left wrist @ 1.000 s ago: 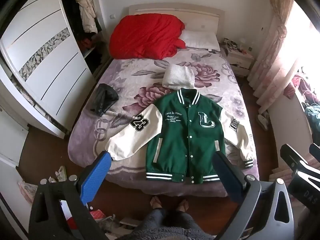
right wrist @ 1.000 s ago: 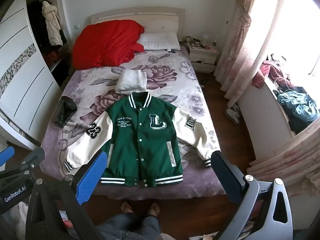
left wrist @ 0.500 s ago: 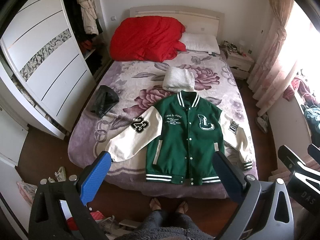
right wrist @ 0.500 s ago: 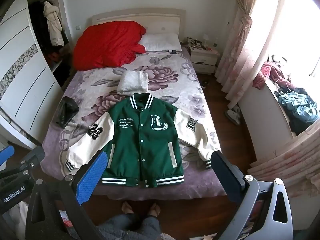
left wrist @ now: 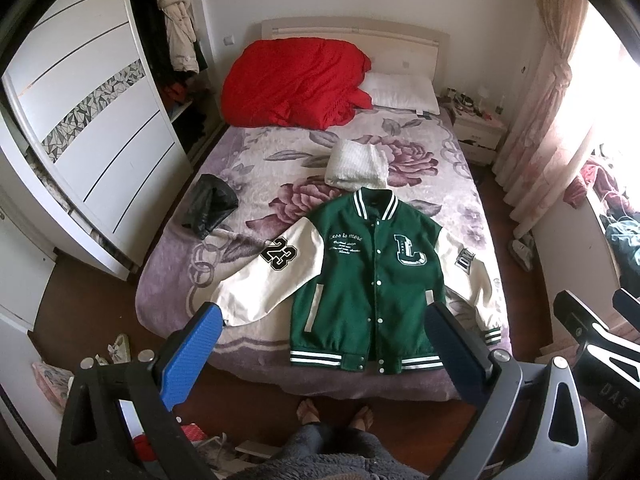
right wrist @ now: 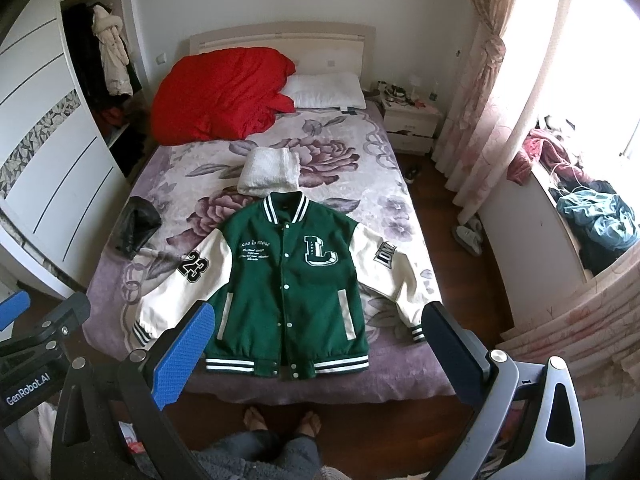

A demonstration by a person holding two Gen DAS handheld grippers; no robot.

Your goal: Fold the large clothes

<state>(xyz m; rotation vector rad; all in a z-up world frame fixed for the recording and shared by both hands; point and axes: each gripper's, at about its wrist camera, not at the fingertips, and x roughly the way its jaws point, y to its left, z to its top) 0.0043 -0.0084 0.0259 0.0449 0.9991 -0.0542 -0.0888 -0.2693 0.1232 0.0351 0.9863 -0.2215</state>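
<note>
Compared with a second ago, we see the bed (left wrist: 256,148) slightly lower in both views. Our left gripper (left wrist: 322,346) and right gripper (right wrist: 320,342) hang above the foot of the bed, jaws spread wide, holding nothing. At 12 o'clock the green jacket (right wrist: 288,280) lies flat, sleeves spread. At 10 o'clock the open wardrobe (left wrist: 176,76) holds hanging coats, and perhaps folded clothes lower, too dark to tell.
</note>
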